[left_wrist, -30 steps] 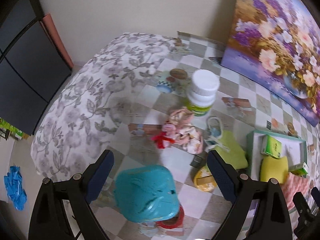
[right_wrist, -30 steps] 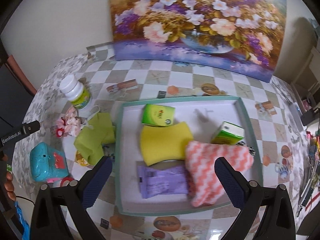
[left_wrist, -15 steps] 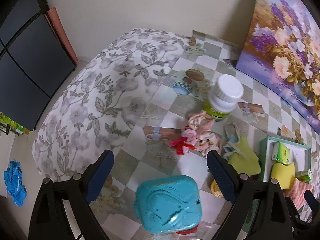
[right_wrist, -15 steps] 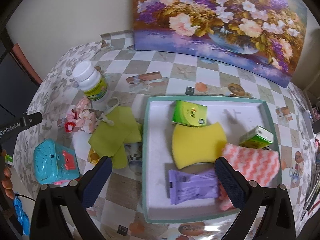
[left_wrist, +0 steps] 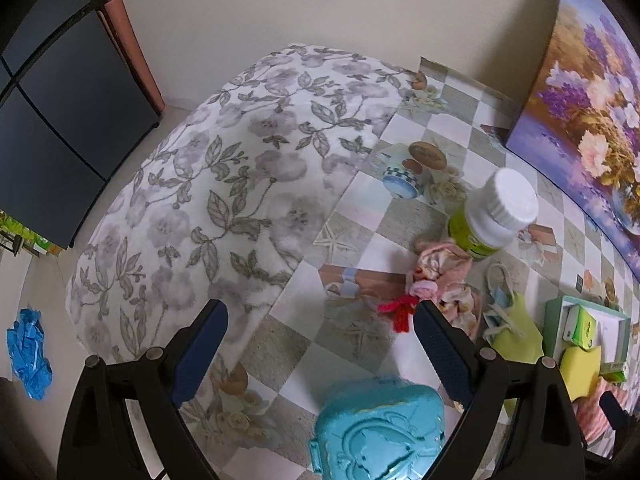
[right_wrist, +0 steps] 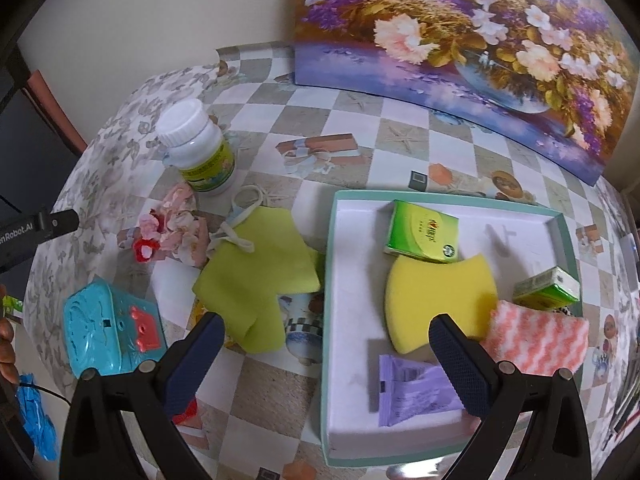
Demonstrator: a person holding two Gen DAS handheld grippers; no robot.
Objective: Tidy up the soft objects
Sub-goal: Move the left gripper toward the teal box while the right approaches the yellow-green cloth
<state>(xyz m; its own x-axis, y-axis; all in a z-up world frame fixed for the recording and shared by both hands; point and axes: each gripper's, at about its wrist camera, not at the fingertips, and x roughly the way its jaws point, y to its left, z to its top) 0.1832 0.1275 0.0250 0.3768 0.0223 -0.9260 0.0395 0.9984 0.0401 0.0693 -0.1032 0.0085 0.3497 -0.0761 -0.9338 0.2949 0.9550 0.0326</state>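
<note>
Right wrist view: the right gripper (right_wrist: 322,330), jaws apart and empty, hangs over the tray (right_wrist: 448,196) edge at centre; since a second ago it has shifted left toward the green cloth (right_wrist: 256,276). The left gripper (left_wrist: 318,320), also open, has risen above the pink fabric bundle (left_wrist: 444,276).

1. The right gripper (right_wrist: 324,326) hangs wide open above the tray's (right_wrist: 328,280) left rim, holding nothing.
2. Ahead of its right finger lie the yellow sponge (right_wrist: 436,300) and pink striped cloth (right_wrist: 540,340).
3. Ahead of its left finger lies the green cloth (right_wrist: 256,276), outside the tray.
</note>
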